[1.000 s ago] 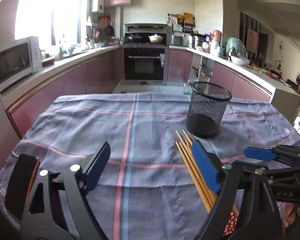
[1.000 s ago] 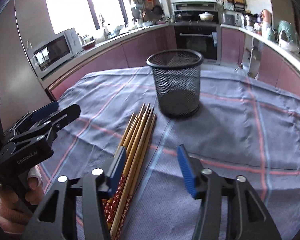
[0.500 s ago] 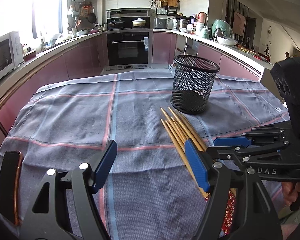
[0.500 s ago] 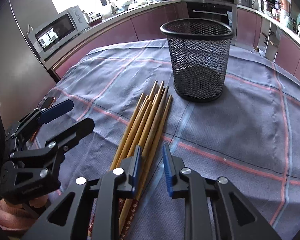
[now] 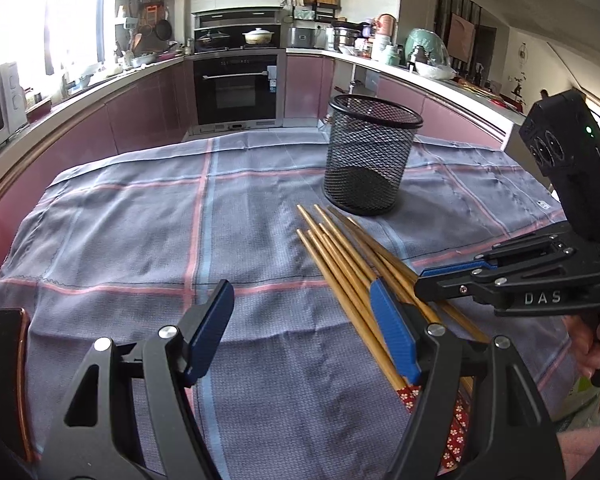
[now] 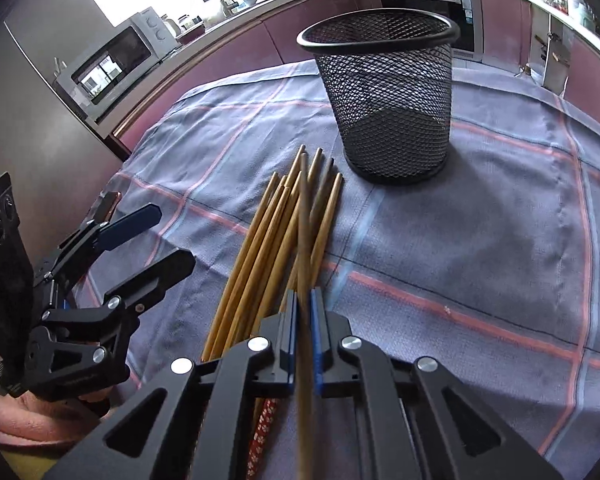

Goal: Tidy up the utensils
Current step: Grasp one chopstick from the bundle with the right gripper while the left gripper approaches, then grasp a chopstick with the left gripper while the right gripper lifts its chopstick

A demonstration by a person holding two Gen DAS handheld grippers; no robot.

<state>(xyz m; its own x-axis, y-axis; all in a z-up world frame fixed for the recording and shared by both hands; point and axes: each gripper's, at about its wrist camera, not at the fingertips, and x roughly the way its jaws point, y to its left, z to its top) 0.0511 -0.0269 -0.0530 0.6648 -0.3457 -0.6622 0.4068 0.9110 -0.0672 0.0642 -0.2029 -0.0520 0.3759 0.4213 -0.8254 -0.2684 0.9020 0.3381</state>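
Right tool (image 6: 304, 308) has just been closing and now pinches one chopstick (image 6: 305, 216) between its blue pads, the stick's tip lifted and blurred above the others. Beneath it, the remaining chopsticks (image 6: 260, 248) lie fanned on the checked cloth (image 6: 480, 240) covering the bench, their narrow ends pointing toward a black mesh cup (image 6: 384, 96) that stands upright and empty just beyond them, apart from the tips. Red flower-patterned handle ends show near the tool's frame.

Left tool (image 5: 300, 328) hangs with its jaws spread wide and nothing between them; its right pad sits over the near part of the bundle, the left pad above bare cloth. From the left wrist view the right tool (image 5: 424, 284) reaches in from the side, low over the sticks, a hand (image 5: 596, 344) on its grip. A phone (image 5: 8, 380) lies at the cloth's left edge. Behind, a kitchen with pink cabinets, an oven (image 5: 236, 88) and a microwave (image 6: 120, 60).
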